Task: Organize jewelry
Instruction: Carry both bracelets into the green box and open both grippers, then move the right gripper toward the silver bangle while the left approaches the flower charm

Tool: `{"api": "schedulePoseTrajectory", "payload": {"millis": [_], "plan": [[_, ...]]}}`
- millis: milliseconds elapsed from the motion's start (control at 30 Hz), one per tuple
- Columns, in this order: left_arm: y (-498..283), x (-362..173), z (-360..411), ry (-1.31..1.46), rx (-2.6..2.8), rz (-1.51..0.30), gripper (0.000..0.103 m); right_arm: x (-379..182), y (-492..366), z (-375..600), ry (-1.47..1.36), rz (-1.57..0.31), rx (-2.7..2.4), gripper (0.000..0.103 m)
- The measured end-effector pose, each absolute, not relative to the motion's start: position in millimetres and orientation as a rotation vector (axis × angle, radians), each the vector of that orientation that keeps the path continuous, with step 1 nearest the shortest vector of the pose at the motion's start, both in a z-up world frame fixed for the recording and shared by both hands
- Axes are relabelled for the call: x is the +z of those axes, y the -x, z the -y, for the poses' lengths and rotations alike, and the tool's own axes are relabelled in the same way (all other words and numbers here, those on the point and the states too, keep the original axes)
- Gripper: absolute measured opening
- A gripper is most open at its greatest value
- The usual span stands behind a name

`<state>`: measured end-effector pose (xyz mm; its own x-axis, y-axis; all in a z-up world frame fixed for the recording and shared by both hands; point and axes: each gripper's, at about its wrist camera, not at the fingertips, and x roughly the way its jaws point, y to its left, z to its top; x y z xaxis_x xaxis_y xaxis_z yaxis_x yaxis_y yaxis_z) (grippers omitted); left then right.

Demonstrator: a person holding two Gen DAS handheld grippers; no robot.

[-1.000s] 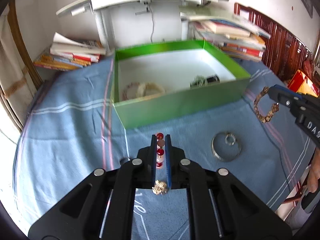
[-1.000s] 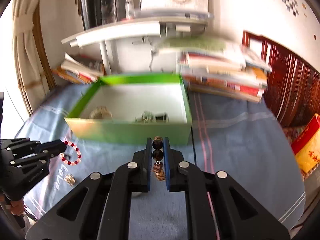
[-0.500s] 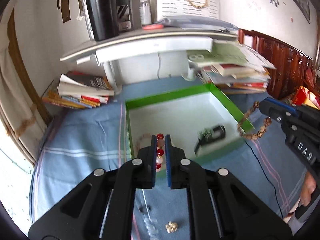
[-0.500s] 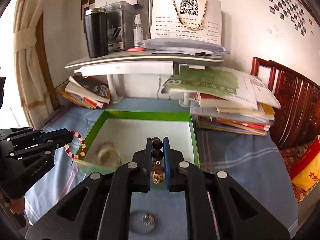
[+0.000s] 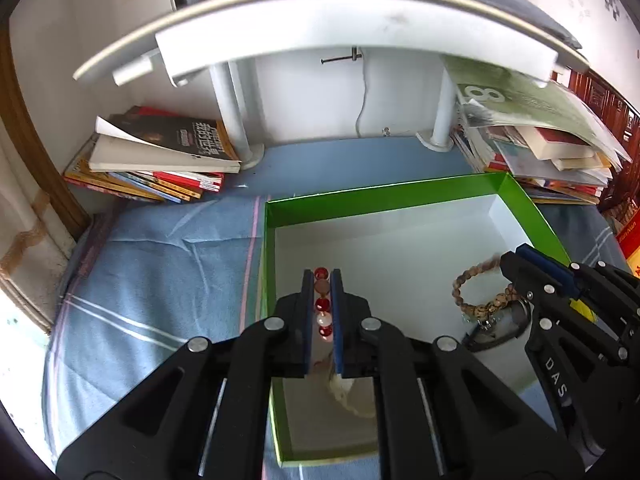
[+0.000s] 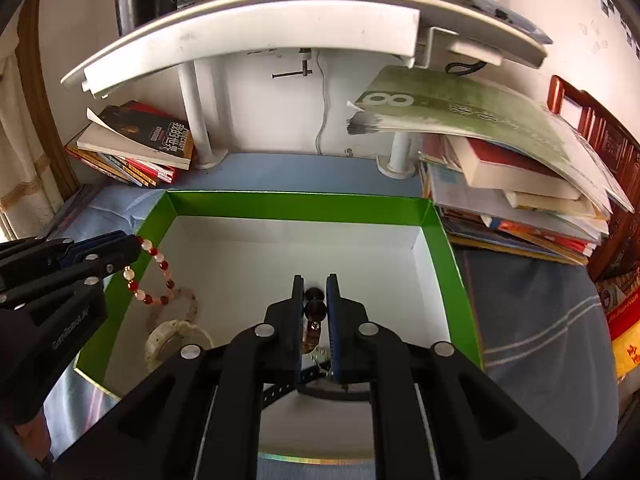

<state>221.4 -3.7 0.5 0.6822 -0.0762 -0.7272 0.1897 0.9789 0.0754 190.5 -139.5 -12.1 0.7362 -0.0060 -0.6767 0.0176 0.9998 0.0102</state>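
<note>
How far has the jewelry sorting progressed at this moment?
Done: a pale bracelet and a watch lie in the green box. In hand: left gripper holds a red bead bracelet, right gripper a brown bead bracelet, both above the box. Left: releasing them.

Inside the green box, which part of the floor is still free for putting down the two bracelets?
The green box floor is bare along the far wall and far right corner. The near left is crowded by the white bracelet; the near middle holds a black watch.
</note>
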Motion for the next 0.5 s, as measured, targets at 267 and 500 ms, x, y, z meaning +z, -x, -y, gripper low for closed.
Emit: {"api": "schedulePoseTrajectory", "payload": {"millis": [267,500], "plan": [[-190,5,-15,-0.171,-0.095,-0.805,0.04,13,-137,160,-0.043,-0.716,-0.004,0.036],[-101,-19,-42,-0.185,-0.083,-0.835,0.054,-25,-61,179,-0.061,-0.826,-0.005,0.036]]}}
